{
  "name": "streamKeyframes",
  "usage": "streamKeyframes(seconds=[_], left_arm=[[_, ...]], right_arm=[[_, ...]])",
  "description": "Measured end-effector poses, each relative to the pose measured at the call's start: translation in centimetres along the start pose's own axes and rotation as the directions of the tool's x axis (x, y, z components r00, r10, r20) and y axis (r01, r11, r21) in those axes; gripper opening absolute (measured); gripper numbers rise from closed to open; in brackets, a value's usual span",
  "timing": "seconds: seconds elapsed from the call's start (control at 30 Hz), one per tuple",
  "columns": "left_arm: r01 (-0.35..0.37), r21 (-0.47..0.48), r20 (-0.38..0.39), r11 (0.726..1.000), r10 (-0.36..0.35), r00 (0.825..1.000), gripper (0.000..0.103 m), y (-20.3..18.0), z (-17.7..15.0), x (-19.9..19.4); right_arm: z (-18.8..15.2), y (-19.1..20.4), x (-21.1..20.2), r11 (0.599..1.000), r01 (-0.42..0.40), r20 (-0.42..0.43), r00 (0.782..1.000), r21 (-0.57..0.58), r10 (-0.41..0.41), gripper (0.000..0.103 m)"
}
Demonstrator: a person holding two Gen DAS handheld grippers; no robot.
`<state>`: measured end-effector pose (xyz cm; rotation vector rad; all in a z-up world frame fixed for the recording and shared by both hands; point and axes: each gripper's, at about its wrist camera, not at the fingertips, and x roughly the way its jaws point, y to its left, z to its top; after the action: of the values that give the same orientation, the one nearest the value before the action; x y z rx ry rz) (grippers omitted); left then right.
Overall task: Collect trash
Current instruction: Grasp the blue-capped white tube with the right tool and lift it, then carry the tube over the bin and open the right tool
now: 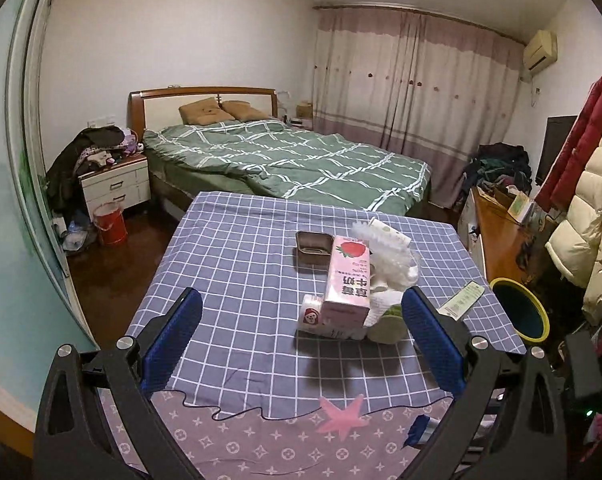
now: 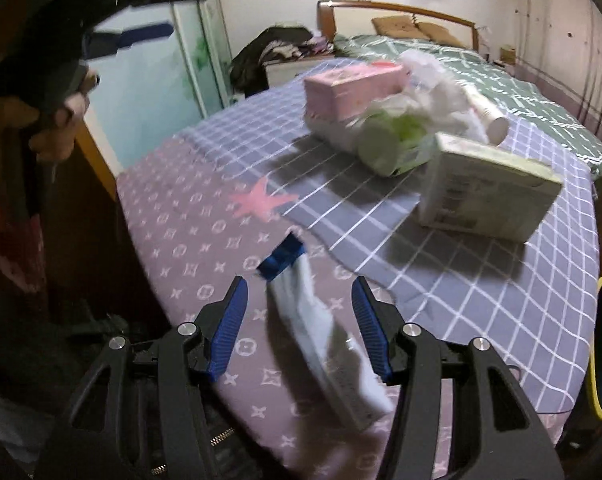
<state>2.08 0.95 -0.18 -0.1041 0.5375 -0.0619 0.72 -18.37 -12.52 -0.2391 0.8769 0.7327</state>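
Checked table (image 1: 229, 264), pink strawberry milk carton (image 1: 347, 280), upside-down print

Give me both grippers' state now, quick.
Left gripper: open, holding nothing.
Right gripper: open, white tube between its fingers, not gripped.

Both tongs (image 1: 301, 344) (image 2: 299, 328) have black frames, silver screws and ribbed blue fingers (image 1: 175, 344)
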Motion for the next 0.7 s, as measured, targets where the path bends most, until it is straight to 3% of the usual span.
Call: streamKeyframes(seconds=[0.13, 0.4, 0.7], left_arm=[[0.009, 0.007, -0.010, 1.000, -0.009, 1.000, 0.098, -0.9, 0.1, 0.5], [0.020, 0.008, -0.027, 1.000, -0.020, 0.999, 0.098, -1.8, 0.0, 1.3], [0.042, 0.021, -0.049, 0.999, -0.041, 0.998, 0.098, -3.0, -0.5, 2.3]], right_arm=[[-0.8, 0.3, 1.0, 1.000, 0.015, -0.045, 0.999, -0.028, -0.016, 0.051], [-1.2, -0.3, 2.2, 0.999, 0.030, -0.063, 0.998, -0.028, -0.032, 0.027], [-1.0, -3.0, 0.3, 0.996, 0.024, 0.009, 1.000, 0.084, -0.025, 0.025]])
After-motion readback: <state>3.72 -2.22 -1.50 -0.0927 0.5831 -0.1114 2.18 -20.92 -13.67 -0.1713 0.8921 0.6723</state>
